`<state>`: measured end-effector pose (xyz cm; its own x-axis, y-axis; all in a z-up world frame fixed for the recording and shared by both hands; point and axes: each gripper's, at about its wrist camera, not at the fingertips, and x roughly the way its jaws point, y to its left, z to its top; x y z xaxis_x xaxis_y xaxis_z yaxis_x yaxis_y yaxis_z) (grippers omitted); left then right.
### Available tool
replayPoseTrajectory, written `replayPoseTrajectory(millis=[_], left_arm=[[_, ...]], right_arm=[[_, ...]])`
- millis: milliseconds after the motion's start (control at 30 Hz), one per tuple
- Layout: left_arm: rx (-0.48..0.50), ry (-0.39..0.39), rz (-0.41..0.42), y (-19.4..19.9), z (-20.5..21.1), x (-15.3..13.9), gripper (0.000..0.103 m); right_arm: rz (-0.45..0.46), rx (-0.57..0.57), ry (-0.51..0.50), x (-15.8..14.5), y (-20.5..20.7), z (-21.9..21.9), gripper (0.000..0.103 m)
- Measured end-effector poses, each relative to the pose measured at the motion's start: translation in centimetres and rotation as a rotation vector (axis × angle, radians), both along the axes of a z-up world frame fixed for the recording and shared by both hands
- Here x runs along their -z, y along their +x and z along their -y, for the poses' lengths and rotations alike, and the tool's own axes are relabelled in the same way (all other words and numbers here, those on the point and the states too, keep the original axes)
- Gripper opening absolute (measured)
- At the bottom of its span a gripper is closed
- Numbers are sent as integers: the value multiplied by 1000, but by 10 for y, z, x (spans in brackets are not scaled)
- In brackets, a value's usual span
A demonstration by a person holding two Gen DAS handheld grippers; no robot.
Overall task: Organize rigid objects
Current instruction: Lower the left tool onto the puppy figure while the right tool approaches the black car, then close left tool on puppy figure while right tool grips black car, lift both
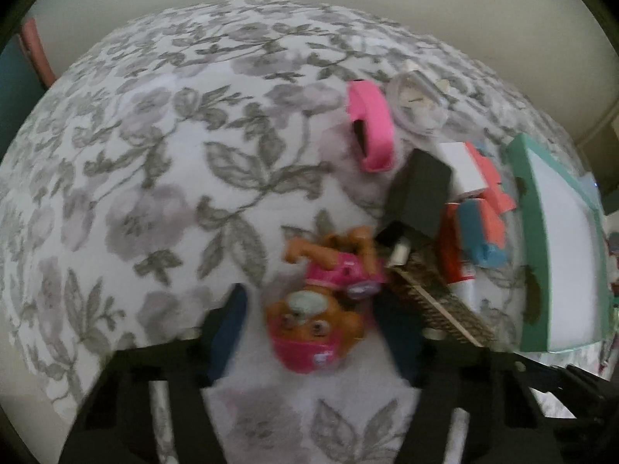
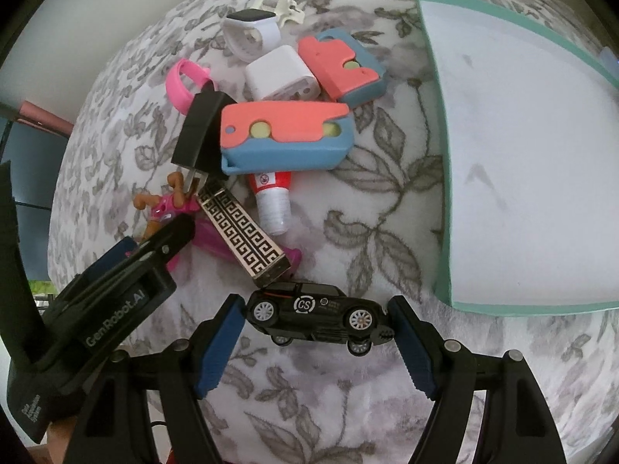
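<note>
— Is there any container, and what is inside it?

— One shallow tray (image 2: 439, 154) with a green rim lies on the flowered blanket (image 2: 387, 212), on the right side. I see only its white floor with a few grey marks. The other things lie in a heap just beside it: two coral-and-blue cases (image 2: 286, 139), a white charger (image 2: 282, 73), a black plug (image 2: 201, 131), a patterned bar (image 2: 243, 228), a small tube (image 2: 271, 201) and a pink band (image 2: 185, 77).

— Where is the toy car (image 2: 313, 309)?

— Between the fingers of the right gripper (image 2: 315, 303), near the low end of the patterned bar and outside the tray. The pads pinch it at its two ends. Its long axis runs across the picture, from one pad to the other, and its side with the round logo faces the camera (which end is the nose I cannot tell).

— And the left gripper (image 1: 313, 301)?

— It stands spread around a toy dog (image 1: 321, 321) in a pink suit. The picture is blurred, but a gap shows between the left pad and the dog. The dog lies on the blanket, head toward the camera, legs toward the heap.
</note>
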<state>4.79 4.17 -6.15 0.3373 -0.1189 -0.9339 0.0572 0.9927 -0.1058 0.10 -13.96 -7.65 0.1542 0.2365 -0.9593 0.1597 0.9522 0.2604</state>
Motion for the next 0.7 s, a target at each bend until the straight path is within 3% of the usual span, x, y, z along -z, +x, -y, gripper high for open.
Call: replayPoseTrajectory(millis=[400,700], left_arm=[[-27,11,-16,-2,-3,-4,50],[-59,-17,21,-6,-11,-30,50]], right_arm=[[2,6,-5,-2,1,-11,78],[74,7,36,-26,-3,-8,78]])
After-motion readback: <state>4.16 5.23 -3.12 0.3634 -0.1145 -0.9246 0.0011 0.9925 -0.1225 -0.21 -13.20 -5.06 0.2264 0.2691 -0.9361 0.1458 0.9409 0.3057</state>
